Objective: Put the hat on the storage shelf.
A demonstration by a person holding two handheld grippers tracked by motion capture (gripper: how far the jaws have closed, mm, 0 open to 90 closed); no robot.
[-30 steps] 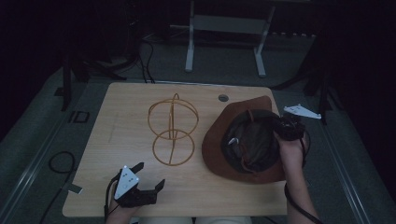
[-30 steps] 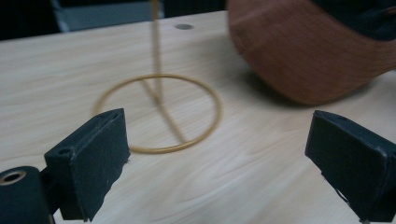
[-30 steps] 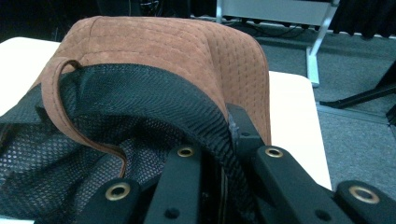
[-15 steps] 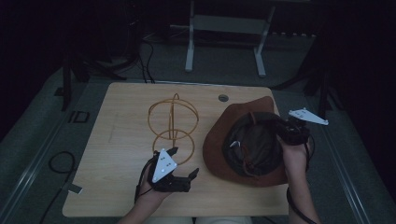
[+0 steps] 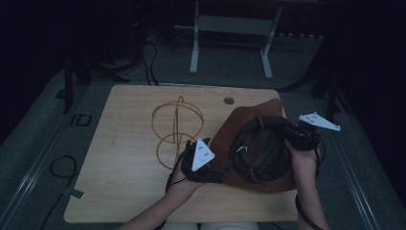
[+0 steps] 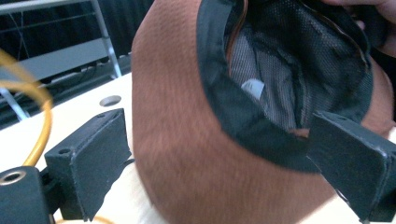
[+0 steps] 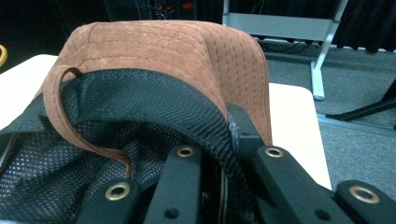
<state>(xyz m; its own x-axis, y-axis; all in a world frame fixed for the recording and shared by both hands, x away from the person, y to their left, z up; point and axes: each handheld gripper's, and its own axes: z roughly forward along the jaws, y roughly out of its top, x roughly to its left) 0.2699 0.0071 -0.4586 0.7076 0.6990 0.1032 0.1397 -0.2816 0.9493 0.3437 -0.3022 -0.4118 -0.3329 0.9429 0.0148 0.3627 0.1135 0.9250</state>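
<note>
The hat (image 5: 239, 139) is brown suede with a wide brim, and it lies upside down on the right part of the table (image 5: 129, 191). Its inside is black mesh with a black sweatband. A thin brown strap (image 7: 60, 121) loops over the opening, and a small white label (image 6: 254, 87) sits inside.

The right gripper (image 5: 299, 139) is at the far right edge of the opening. Its jaws are almost closed and pinch the sweatband and brim between them; the right gripper view shows this grip from very near. The left gripper (image 6: 219, 158) is at the left side of the hat. In its own view the jaws stand wide, with the brim and band between them, and the pads do not press on it. The high view shows a yellow wire frame (image 5: 176, 129) left of the hat.
</note>
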